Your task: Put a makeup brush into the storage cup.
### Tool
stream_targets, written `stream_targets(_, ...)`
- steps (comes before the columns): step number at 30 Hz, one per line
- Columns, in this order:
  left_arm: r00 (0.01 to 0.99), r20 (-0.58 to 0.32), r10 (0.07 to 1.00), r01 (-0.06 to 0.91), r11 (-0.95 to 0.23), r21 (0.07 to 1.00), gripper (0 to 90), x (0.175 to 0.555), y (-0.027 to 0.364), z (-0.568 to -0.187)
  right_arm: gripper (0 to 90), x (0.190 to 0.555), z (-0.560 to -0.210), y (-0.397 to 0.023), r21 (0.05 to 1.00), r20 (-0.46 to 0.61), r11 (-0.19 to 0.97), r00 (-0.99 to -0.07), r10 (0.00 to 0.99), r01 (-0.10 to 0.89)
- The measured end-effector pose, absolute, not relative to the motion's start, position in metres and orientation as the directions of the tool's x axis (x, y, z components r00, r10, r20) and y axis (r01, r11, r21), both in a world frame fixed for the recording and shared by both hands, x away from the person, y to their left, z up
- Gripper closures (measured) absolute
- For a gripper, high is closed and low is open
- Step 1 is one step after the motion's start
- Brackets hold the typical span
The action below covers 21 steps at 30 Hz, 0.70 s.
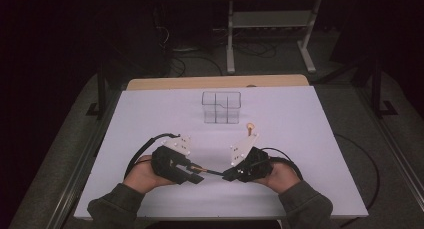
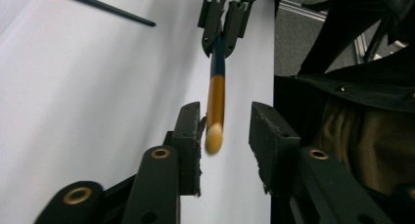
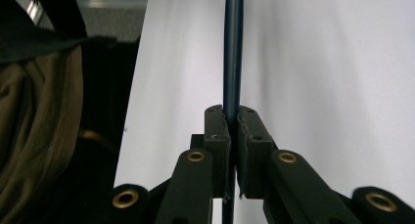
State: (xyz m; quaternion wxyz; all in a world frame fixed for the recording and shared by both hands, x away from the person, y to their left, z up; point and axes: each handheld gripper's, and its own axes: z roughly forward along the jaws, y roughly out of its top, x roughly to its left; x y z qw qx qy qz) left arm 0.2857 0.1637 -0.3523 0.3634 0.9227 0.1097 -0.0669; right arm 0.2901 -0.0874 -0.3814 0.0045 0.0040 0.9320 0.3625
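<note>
A brush (image 1: 207, 171) with a dark blue handle, a golden ferrule and a pale tip runs between my two grippers near the table's front edge. My right gripper (image 3: 233, 128) is shut on the blue handle (image 3: 233, 48); in the left gripper view it (image 2: 222, 35) clamps the far end. My left gripper (image 2: 225, 131) is open. The brush's golden end (image 2: 216, 97) lies between its pads, close to the left pad and well apart from the right one. In the high view the left gripper (image 1: 197, 175) and right gripper (image 1: 227, 175) point at each other.
A clear plastic organiser (image 1: 221, 107) with several compartments stands at the middle of the white table (image 1: 150, 114). A second brush (image 2: 107, 8) lies on the table beyond the left gripper. Another pale brush tip (image 1: 249, 125) shows behind the right gripper's plate.
</note>
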Motion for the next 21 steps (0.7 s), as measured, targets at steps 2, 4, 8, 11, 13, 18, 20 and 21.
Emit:
stream_targets(2,0.968,-0.197,0.158,0.250,-0.707,0.662,63.2,0.2865,0.1644,-0.3521,83.9,0.2896,-0.3825,-0.0885,0.698,-0.011,0.716,-1.000,0.014,0.002)
stream_targets(4,0.965,-0.204,0.165,0.260,-0.693,0.673,63.3,0.2873,0.1646,-0.3514,83.9,0.2892,-0.3843,-0.0883,0.721,-0.012,0.693,-1.000,0.019,0.005)
stream_targets(8,0.964,-0.210,0.163,0.264,-0.674,0.690,67.1,0.2894,0.1638,-0.3501,83.9,0.2898,-0.3854,-0.0869,0.744,-0.017,0.668,-1.000,0.019,0.000)
stream_targets(11,0.962,-0.222,0.161,0.272,-0.659,0.701,70.2,0.2903,0.1641,-0.3479,83.9,0.2893,-0.3862,-0.0856,0.744,-0.021,0.668,-1.000,0.024,0.000)
stream_targets(13,0.964,-0.217,0.157,0.266,-0.656,0.707,74.3,0.2908,0.1643,-0.3471,83.9,0.2894,-0.3872,-0.0851,0.743,-0.025,0.669,-0.999,0.026,-0.002)
stream_targets(18,0.962,-0.227,0.152,0.270,-0.657,0.704,82.8,0.2919,0.1648,-0.3470,83.9,0.2880,-0.3907,-0.0833,0.750,-0.038,0.662,-0.999,0.022,-0.014)
stream_targets(20,0.963,-0.223,0.152,0.267,-0.664,0.699,83.1,0.2915,0.1645,-0.3471,83.9,0.2876,-0.3911,-0.0816,0.743,-0.046,0.669,-0.999,0.019,-0.022)
stream_targets(21,0.962,-0.226,0.154,0.270,-0.666,0.695,83.3,0.2912,0.1643,-0.3473,83.9,0.2875,-0.3912,-0.0811,0.740,-0.048,0.672,-0.999,0.016,-0.025)
